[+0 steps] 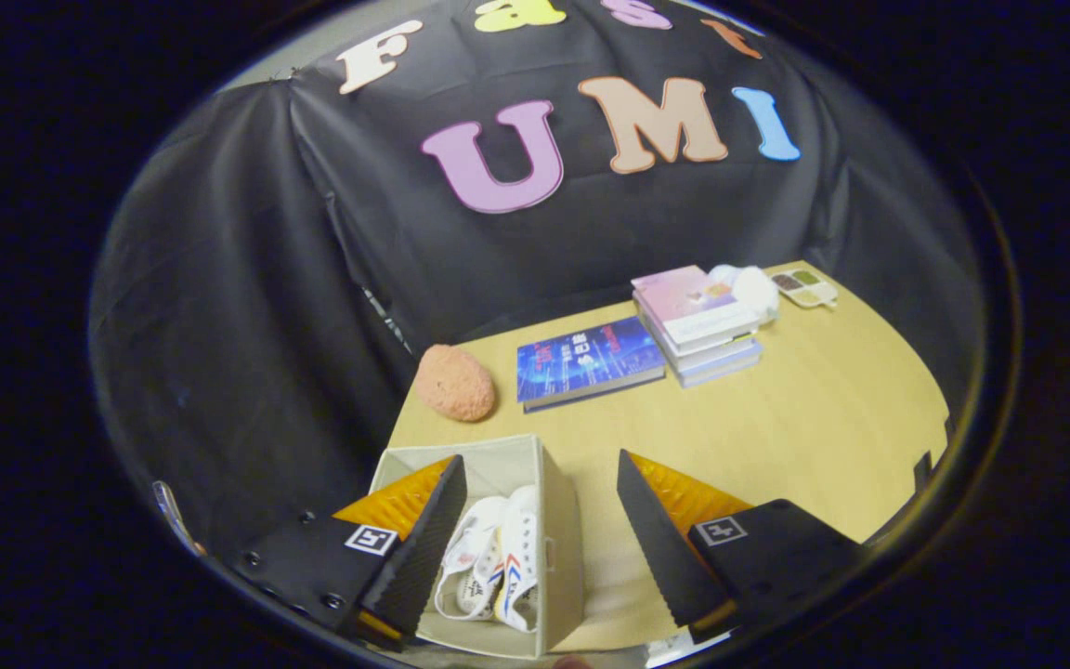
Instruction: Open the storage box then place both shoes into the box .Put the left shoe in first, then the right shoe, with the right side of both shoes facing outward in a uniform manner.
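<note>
Both shoes (490,567) side by side in the storage box (561,548), lengthwise toward the wide-open, empty hand-held gripper (535,539).

On the wooden table (823,409): pink sponge (455,382), blue book (587,360), stacked books (698,322), white cloth (750,286), small tray (804,287).

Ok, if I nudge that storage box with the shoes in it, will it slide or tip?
The storage box looks like thin fabric, so its walls may flex. It sits flat on smooth wood table, probably sliding rather than tipping. Both shoes add little weight. The gripper fingers are open above it.
</note>
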The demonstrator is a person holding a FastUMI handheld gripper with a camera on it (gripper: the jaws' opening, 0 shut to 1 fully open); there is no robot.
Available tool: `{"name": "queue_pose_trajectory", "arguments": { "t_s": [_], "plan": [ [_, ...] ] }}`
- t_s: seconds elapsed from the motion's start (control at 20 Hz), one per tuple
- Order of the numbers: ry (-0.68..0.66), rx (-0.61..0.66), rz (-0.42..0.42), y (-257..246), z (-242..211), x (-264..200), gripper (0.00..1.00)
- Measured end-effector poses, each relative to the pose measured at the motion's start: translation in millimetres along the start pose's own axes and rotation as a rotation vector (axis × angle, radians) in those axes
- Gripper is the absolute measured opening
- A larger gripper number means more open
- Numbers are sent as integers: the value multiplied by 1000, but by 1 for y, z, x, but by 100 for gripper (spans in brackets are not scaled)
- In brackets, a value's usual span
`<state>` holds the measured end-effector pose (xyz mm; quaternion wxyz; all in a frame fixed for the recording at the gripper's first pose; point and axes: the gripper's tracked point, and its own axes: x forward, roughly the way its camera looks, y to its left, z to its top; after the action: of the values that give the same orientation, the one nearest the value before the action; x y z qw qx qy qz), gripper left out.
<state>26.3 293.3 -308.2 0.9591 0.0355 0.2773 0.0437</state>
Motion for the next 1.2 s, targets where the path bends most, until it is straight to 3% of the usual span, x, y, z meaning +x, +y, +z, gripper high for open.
{"name": "queue_pose_trajectory", "arguments": {
  "t_s": [0.5,0.9,1.2],
  "plan": [
    [-416,-35,7,-55,107,-69,99],
    [-551,-124,-32,-100,176,-122,99],
    [-567,-148,-11,-122,197,-136,99]
  ]
}}
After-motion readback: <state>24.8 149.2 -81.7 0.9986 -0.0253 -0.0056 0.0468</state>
